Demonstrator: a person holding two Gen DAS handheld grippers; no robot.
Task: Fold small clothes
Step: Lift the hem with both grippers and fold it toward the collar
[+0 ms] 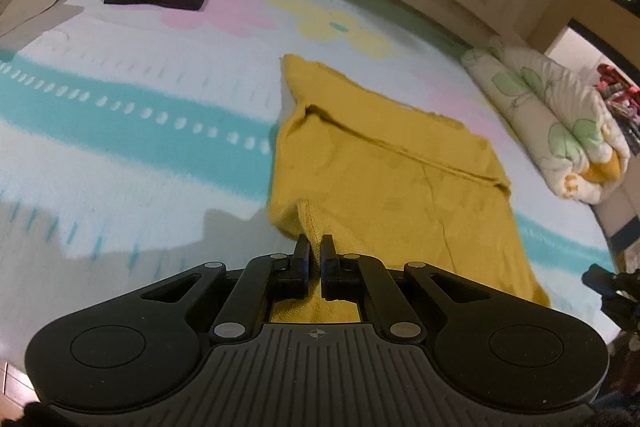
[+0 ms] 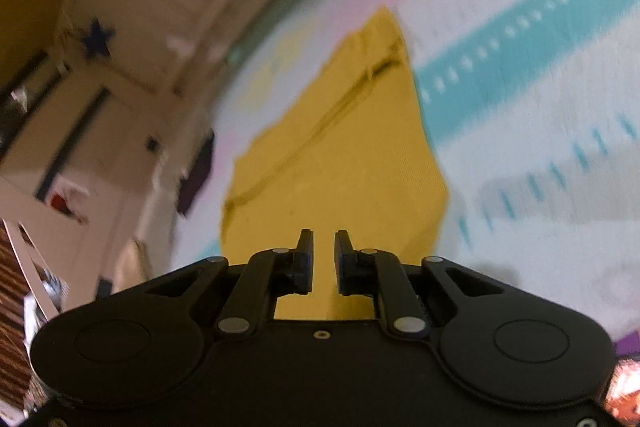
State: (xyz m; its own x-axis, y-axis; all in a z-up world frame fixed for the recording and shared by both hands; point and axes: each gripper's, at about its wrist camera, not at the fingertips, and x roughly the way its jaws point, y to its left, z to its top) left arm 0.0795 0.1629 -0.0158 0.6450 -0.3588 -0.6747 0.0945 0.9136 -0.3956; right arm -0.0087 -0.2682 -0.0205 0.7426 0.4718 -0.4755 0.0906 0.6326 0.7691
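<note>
Evidently soft and limp, the mustard-yellow knit garment (image 1: 384, 163) lay on the pastel flower-print bed sheet (image 1: 120, 99), its near hem pinched by the left gripper (image 1: 315, 247) and apparently also by the narrowed right gripper (image 2: 323, 247).

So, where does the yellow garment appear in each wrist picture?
Left wrist view: yellow garment fills centre-right, running down to the fingers.
Right wrist view: yellow garment in the centre, above the fingers.
Shared landmark: the teal stripe of the bed cover.

Open bedsheet (image 1: 120, 99) left; rolled quilt (image 1: 560, 131) blocks right.
</note>
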